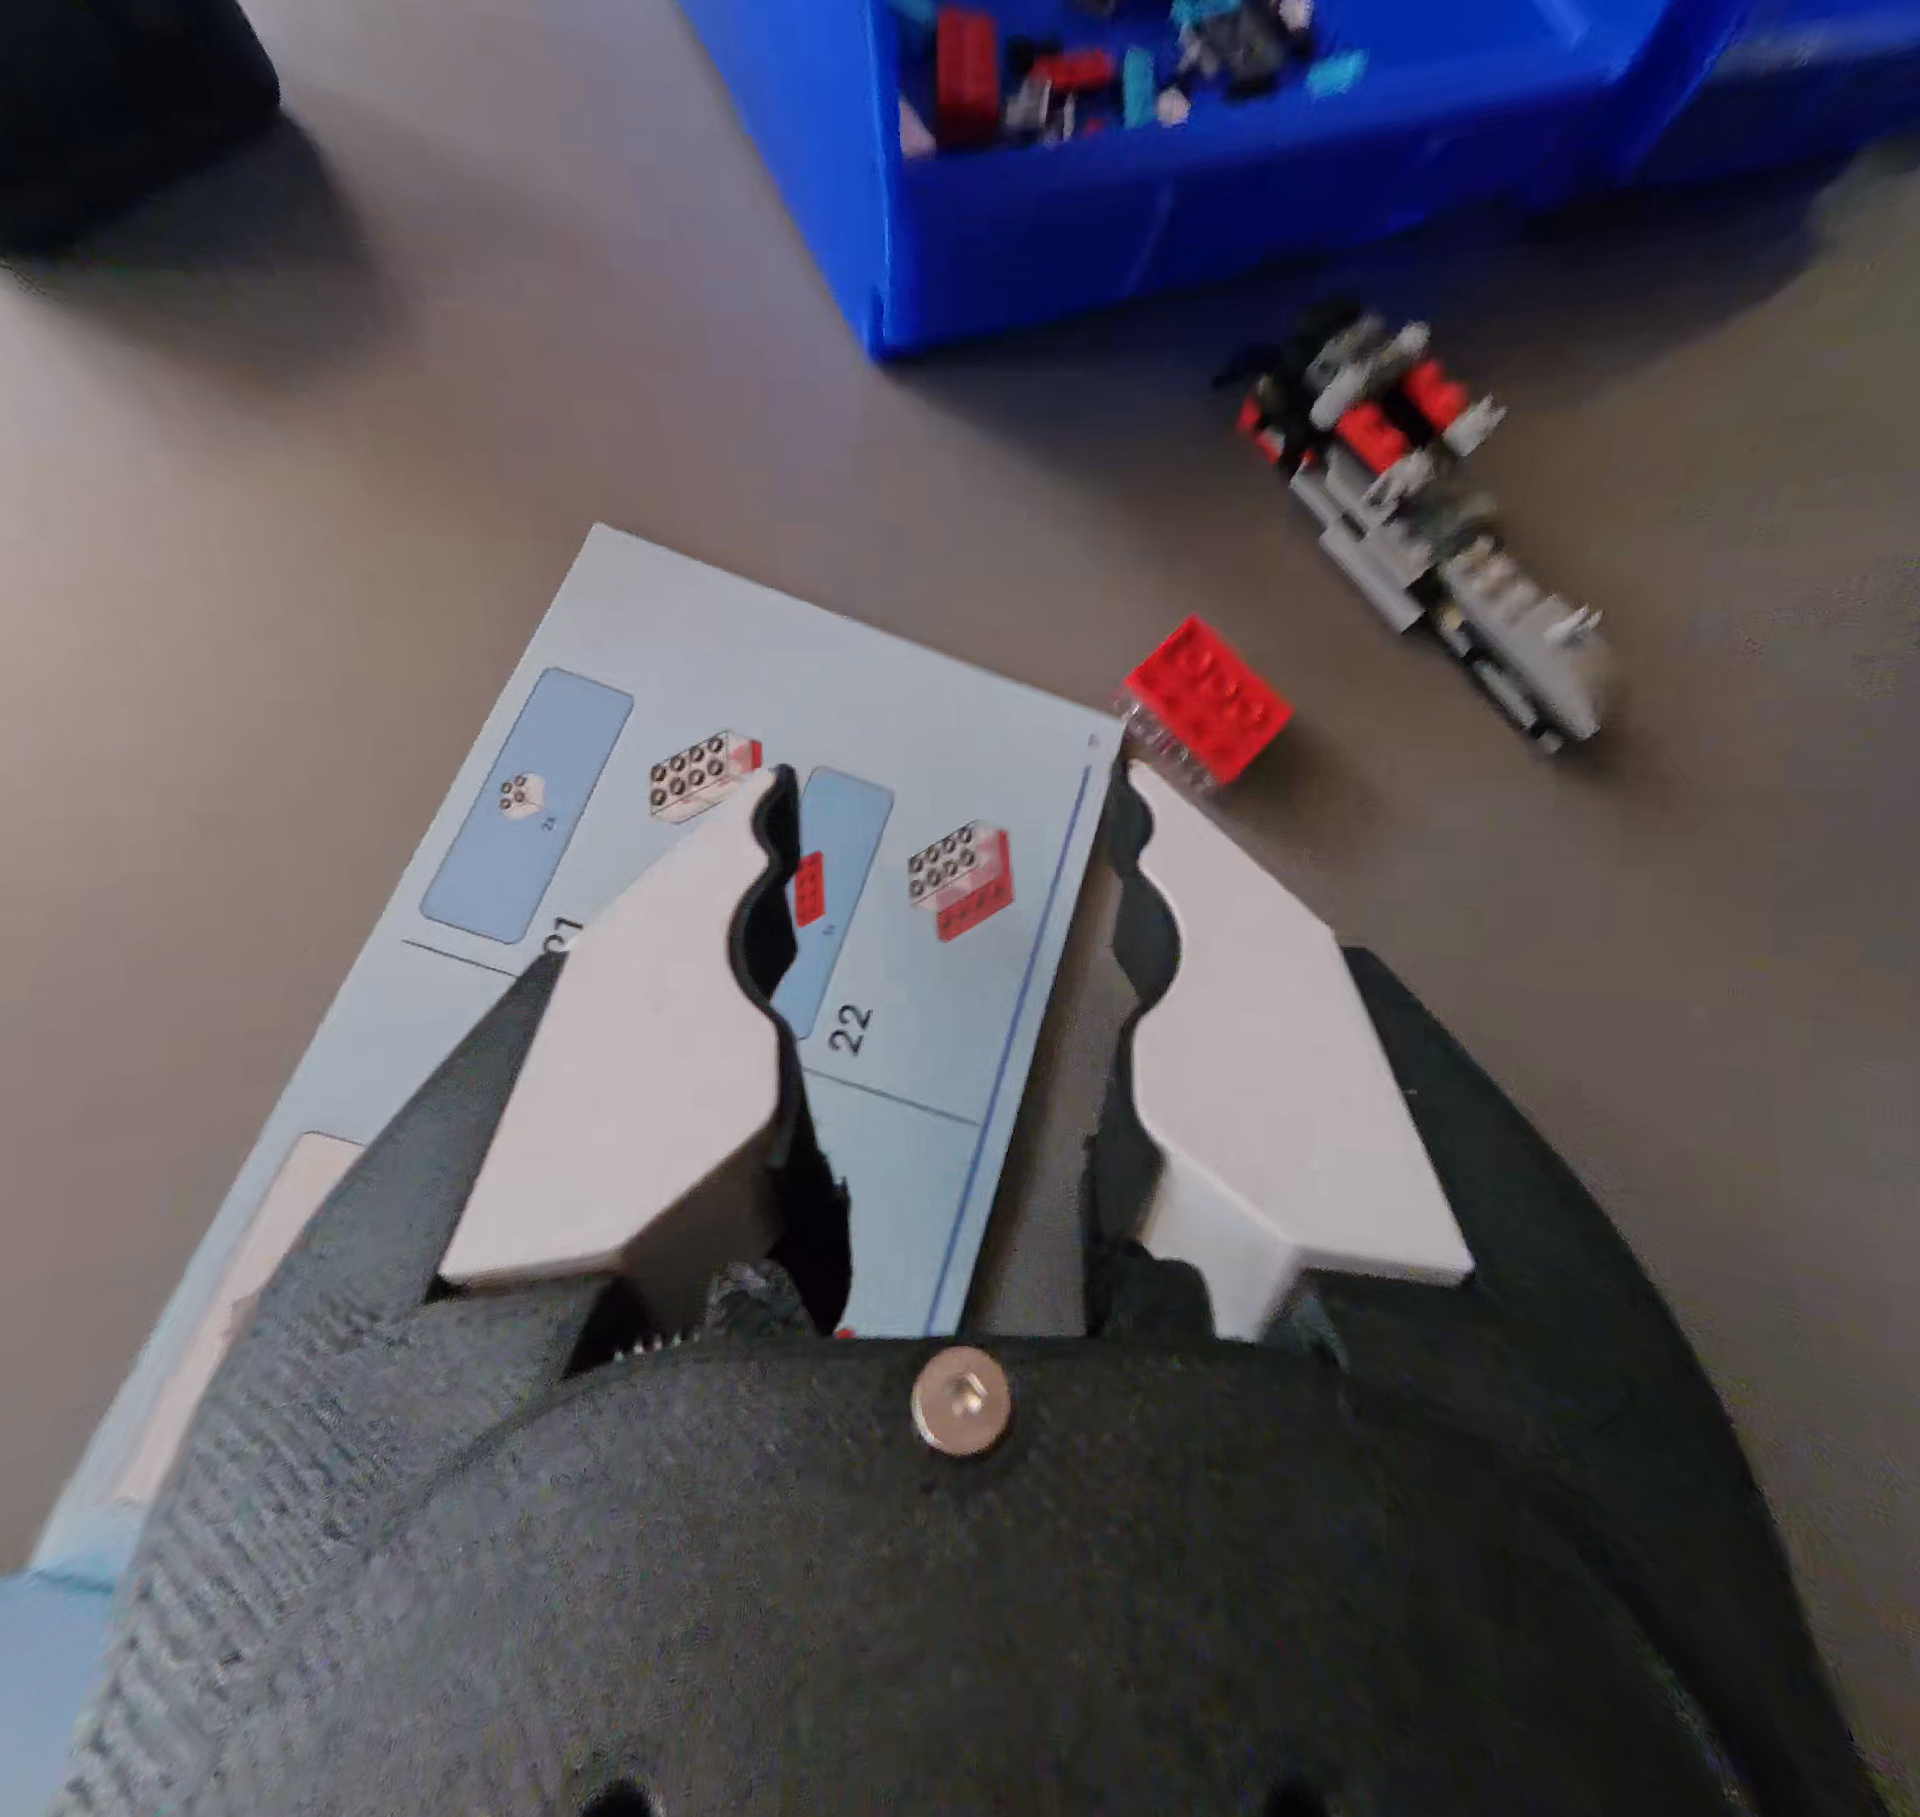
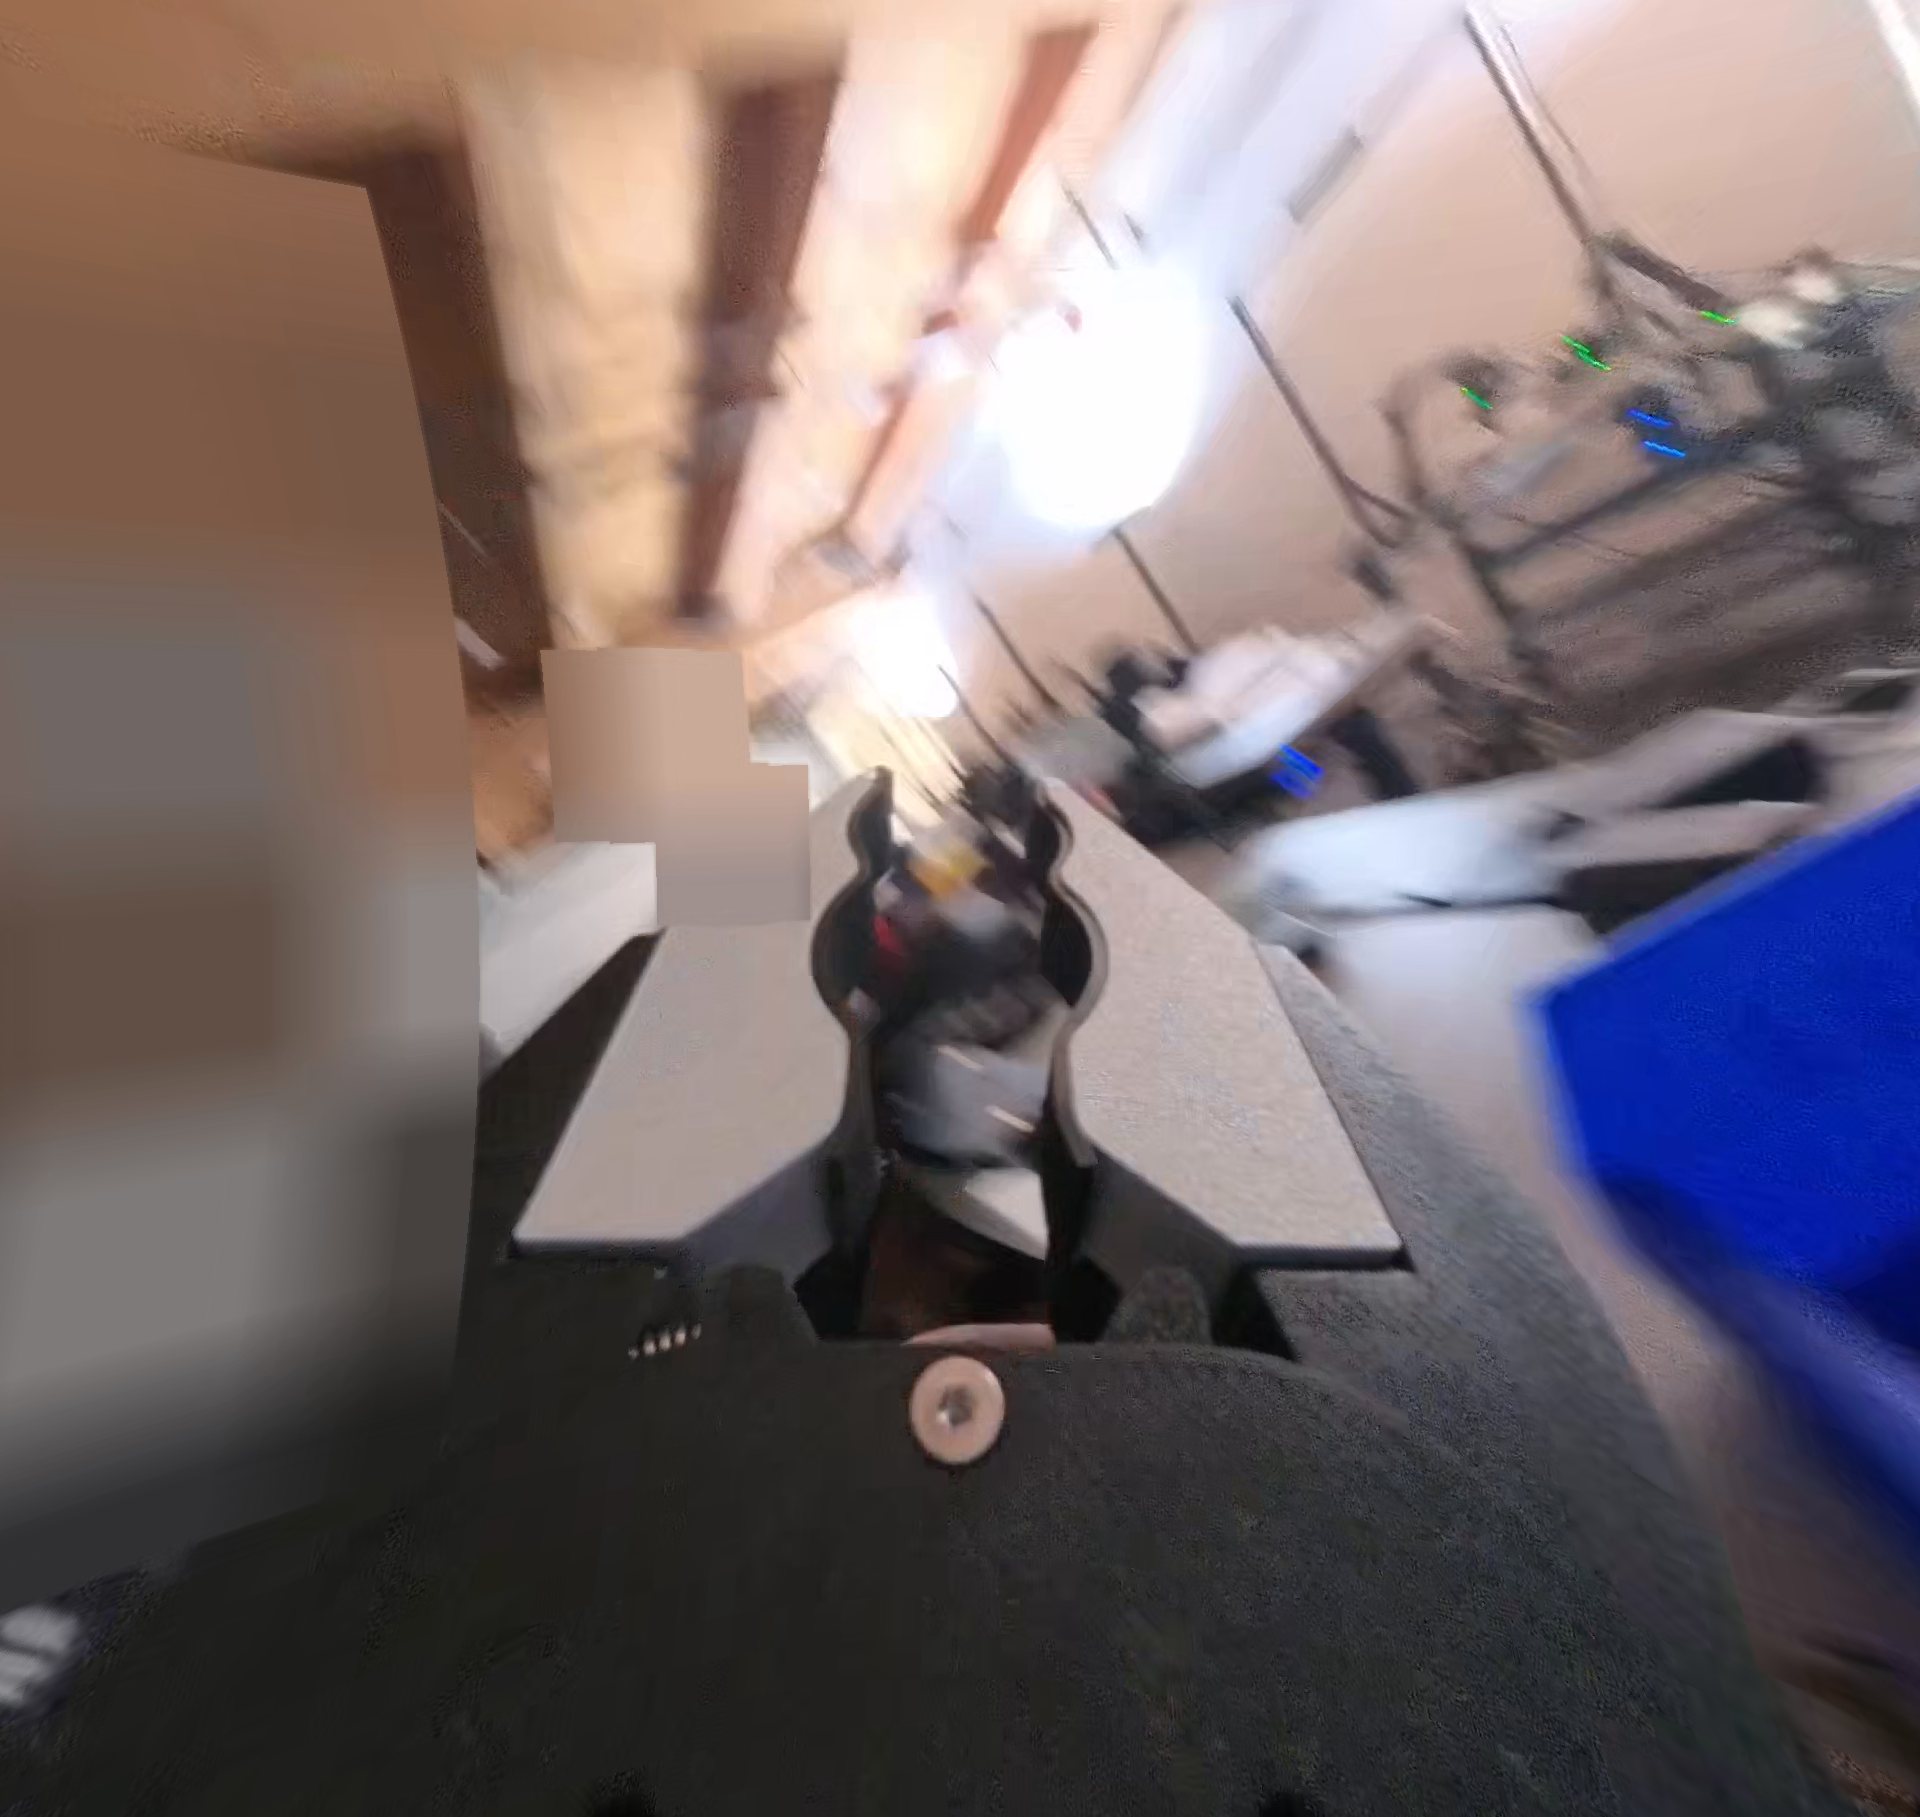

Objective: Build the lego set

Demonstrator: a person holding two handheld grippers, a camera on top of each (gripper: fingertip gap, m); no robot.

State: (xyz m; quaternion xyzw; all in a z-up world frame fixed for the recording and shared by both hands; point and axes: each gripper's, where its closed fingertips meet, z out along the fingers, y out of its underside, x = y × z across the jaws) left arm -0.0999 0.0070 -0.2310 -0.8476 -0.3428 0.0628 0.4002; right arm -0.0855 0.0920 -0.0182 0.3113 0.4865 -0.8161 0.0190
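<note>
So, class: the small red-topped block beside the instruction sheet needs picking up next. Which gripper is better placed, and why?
Left. The left gripper hangs open over the instruction sheet, the red-topped block just beyond its jaws. The right gripper points away into the room, block unseen.

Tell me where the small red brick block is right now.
In the left wrist view, the small red brick block sits on the table just off the instruction sheet's right corner, between the sheet and the grey-red build.
</note>
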